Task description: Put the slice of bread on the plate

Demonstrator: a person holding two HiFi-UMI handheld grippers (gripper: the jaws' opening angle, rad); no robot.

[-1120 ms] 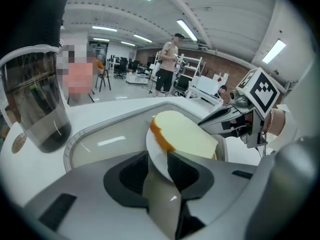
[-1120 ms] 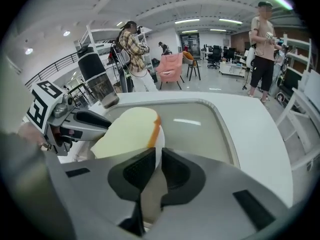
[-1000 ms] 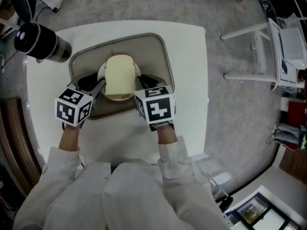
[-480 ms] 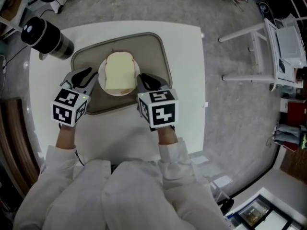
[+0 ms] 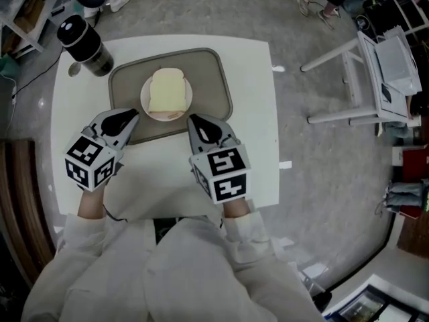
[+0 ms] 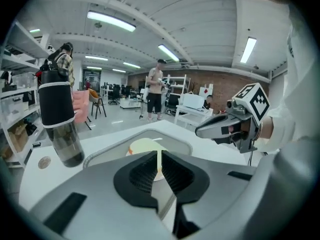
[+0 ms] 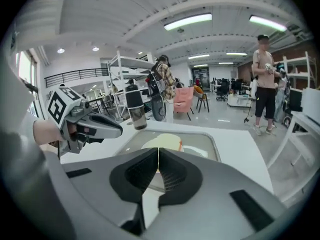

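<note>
A pale slice of bread [image 5: 167, 91] lies on a small white plate [image 5: 145, 106] in the grey tray [image 5: 216, 92]. Both grippers are lifted off it, near the tray's front edge. My left gripper [image 5: 132, 115] points at the plate from the lower left. Its jaws are closing, with only a thin slit left and nothing between them [image 6: 159, 156]. On the right, my right gripper [image 5: 192, 119] is shut and empty [image 7: 158, 156]. In the left gripper view the bread [image 6: 144, 145] shows beyond the jaws, and in the right gripper view the bread [image 7: 163, 141] does too.
A dark bottle [image 5: 86, 44] stands on the white table [image 5: 258, 119] at the tray's far left corner. A white frame chair [image 5: 355, 79] is on the floor to the right. People stand far off in the room.
Both grippers pulled back from the sides of the plate toward me and rose. The left jaws went from wide apart to almost together. The bread stays on the plate.
</note>
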